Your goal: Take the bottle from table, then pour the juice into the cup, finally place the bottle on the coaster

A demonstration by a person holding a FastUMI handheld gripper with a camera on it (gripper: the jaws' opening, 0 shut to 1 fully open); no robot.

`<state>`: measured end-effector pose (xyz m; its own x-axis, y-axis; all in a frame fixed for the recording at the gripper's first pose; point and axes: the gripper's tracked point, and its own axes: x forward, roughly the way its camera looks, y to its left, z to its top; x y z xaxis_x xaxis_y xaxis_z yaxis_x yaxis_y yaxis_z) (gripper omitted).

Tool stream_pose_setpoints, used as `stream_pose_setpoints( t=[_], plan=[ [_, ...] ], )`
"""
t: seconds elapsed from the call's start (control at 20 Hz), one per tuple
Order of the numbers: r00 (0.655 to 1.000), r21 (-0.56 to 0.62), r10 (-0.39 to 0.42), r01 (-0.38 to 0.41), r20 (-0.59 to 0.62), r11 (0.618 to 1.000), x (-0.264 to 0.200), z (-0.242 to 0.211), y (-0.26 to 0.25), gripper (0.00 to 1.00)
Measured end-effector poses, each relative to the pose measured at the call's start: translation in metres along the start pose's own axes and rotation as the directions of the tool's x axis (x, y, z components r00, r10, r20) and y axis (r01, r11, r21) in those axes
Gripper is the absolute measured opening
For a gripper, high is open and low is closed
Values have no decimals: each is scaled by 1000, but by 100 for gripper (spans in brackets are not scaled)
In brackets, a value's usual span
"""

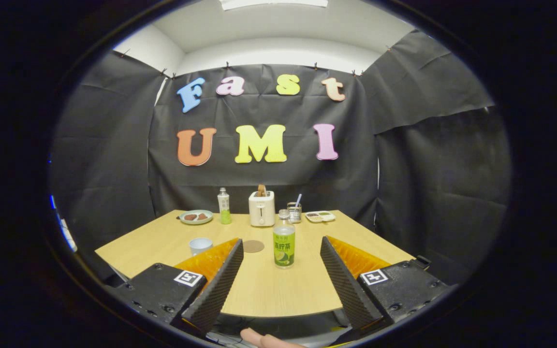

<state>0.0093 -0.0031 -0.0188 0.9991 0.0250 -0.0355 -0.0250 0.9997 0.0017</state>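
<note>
A clear bottle with a green label and no cap stands upright on the wooden table, just ahead of my fingers and in line with the gap between them. A round brown coaster lies left of the bottle, a little farther back. A pale blue cup stands left of the coaster, beyond my left finger. My gripper is open wide, held level above the table's near edge, with nothing between the fingers.
Along the far edge of the table stand a plate of food, a second bottle with green liquid, a white toaster, a small wire holder and a white tray. A person's fingertip shows below the gripper.
</note>
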Motion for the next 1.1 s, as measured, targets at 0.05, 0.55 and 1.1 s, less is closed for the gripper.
stream_pose_setpoints(
  t=[0.05, 0.55, 1.1],
  plan=[
    [1000, 2, 8, -8, -2, 1000, 1, -2, 1, 100],
    [999, -17, -23, 22, -33, 1000, 55, -28, -12, 100],
    [1000, -101, 32, -31, 2, 994, 186, -50, -11, 100]
  ],
)
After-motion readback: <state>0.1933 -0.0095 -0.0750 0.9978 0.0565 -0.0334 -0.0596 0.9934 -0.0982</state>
